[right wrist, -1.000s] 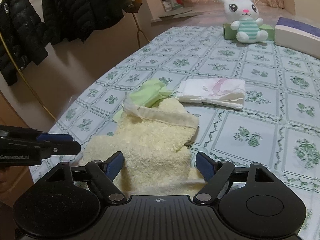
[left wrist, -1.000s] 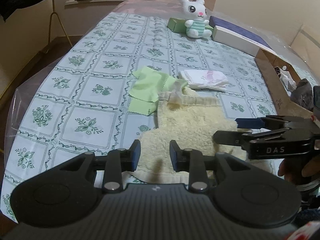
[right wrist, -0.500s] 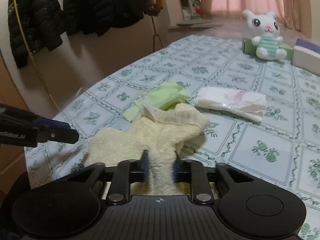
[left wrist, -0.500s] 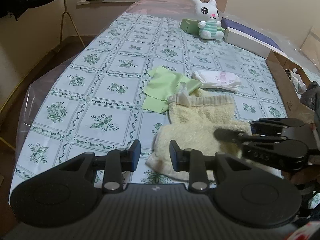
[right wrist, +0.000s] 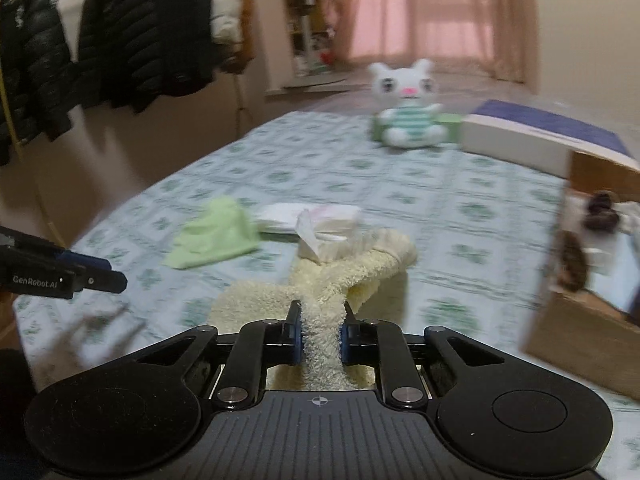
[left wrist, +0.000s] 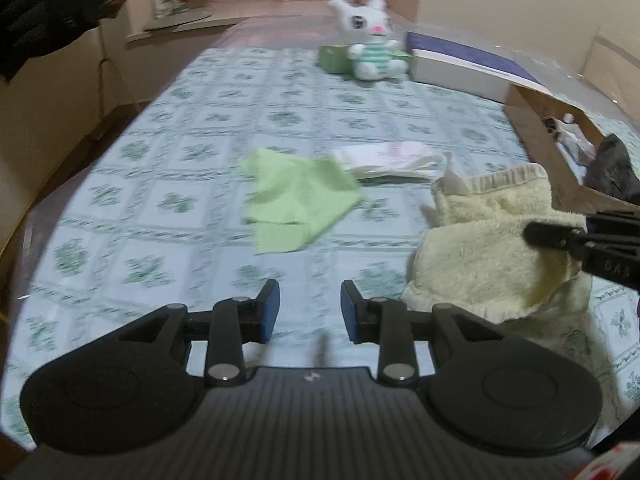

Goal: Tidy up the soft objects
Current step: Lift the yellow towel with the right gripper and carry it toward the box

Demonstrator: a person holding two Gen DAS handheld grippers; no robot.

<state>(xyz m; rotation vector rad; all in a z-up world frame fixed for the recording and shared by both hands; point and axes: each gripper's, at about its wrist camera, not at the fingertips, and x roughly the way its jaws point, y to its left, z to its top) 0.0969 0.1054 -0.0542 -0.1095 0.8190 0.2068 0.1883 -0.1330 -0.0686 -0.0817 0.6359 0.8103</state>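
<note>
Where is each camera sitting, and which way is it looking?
Left wrist: sits on the left gripper, looking down the table at the green cloth; its own jaws are opening, nothing between them.
Right wrist: sits on the right gripper, looking past the yellow towel pinched in its jaws, toward the box.
Both share: the towel, green cloth, plush bunny, and each other's gripper.

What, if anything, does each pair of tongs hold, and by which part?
The right tongs pinch the cream fluffy towel by a bunched fold at its near edge. The left tongs are opening, with nothing between them.
</note>
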